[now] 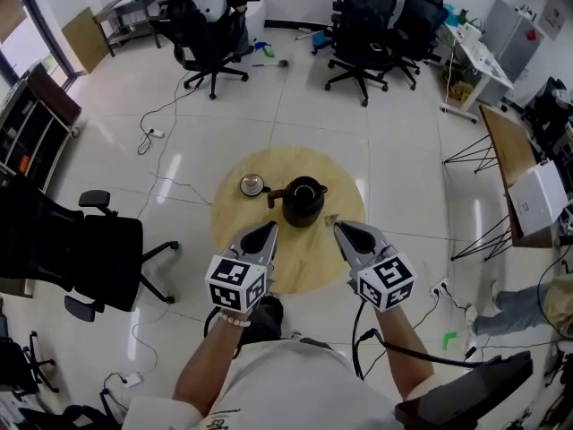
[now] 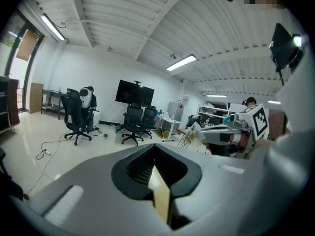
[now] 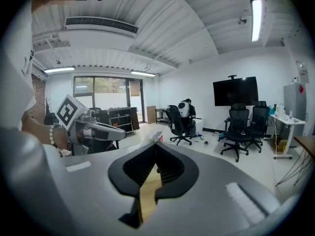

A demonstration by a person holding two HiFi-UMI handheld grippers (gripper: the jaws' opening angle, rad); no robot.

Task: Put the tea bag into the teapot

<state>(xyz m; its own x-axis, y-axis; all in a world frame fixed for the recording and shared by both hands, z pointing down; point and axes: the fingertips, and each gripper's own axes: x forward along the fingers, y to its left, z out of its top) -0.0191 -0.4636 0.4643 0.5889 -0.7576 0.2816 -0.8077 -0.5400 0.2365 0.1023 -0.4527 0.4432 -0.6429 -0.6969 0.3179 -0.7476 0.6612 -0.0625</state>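
A black teapot stands open on the round wooden table, and its lid lies just to its left. My right gripper hovers right of the teapot, shut on a small pale tea bag that sticks out past its tips. That tea bag shows above the closed jaws in the right gripper view, and again as tea bag in the left gripper view. My left gripper hangs near the teapot's front left, shut and holding nothing.
Black office chairs stand at the back, and another chair is close on the left. Cables trail over the tiled floor. A desk and a white box are at the right.
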